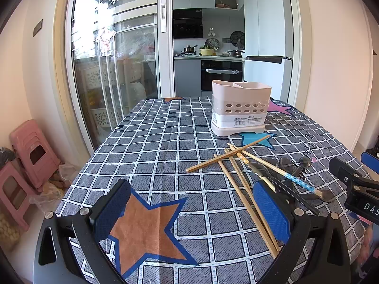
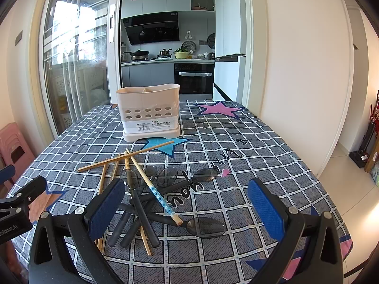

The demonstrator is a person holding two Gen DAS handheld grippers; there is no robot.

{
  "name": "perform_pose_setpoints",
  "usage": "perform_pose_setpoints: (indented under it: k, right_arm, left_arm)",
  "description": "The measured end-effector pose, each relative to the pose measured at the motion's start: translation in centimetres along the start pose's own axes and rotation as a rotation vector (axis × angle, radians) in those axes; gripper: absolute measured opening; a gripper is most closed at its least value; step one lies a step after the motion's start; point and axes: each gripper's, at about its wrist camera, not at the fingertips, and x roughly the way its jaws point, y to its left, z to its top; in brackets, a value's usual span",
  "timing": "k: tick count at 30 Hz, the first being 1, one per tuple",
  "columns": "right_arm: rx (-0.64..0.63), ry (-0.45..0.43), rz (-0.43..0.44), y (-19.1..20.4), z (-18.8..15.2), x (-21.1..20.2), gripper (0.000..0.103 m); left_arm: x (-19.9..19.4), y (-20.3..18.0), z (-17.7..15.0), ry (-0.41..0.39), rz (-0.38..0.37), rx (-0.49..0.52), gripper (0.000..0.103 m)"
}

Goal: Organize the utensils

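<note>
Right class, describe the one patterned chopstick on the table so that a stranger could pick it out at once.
Start at the white plastic utensil holder standing on the grey checked tablecloth. Nearer the camera lies a heap of plain wooden chopsticks and dark translucent spoons. The wooden chopstick with a light blue dotted band lies across the spoon handles; no other stick has that band.

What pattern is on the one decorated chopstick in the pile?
The decorated chopstick has a light blue band with white spots; the right wrist view shows it best.
</note>
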Motion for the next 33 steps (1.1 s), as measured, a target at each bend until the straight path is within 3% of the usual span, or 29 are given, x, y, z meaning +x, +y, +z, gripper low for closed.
perform_pose_setpoints:
  k: [33]
  right_arm:
    - [0.005, 0.011, 0.001, -0.06, -0.28, 0.07, 0.103]
  left_arm:
    - [0.13, 0.11, -0.36, 0.010, 0.003, 0.001, 0.103]
